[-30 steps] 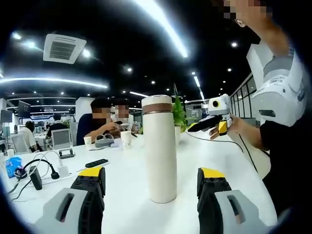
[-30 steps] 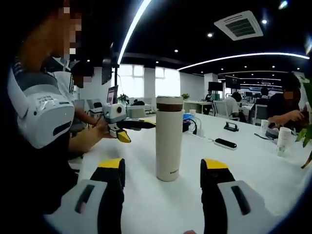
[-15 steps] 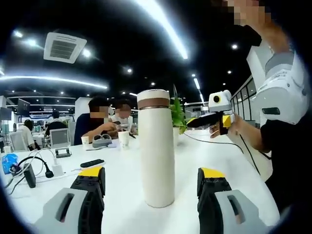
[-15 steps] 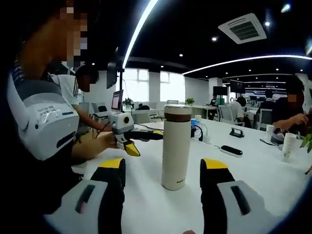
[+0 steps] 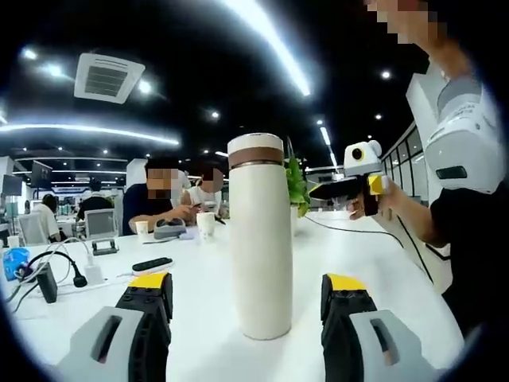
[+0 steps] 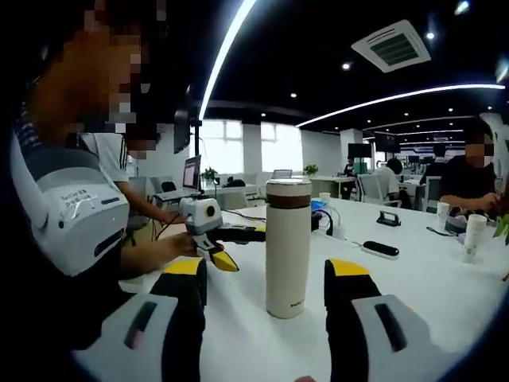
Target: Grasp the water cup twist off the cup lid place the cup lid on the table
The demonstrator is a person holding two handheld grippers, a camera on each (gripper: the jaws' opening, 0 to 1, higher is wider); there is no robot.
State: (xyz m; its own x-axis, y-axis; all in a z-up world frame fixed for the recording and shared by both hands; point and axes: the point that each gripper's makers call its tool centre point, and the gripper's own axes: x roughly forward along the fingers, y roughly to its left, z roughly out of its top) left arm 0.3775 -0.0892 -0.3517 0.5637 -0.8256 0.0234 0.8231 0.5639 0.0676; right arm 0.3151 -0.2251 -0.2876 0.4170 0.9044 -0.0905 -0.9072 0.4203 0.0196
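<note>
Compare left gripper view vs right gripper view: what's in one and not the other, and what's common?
Left gripper view: a green plant behind the water cup, a grey tape dispenser, a tangle of cables and plugs, and the right gripper coming in from the right.

Right gripper view: bright windows, a laptop, and the left gripper held beside the cup.

Both: the white table, the upright water cup with its cup lid on, a black remote, seated people, and each view's own jaws apart either side of the cup.
</note>
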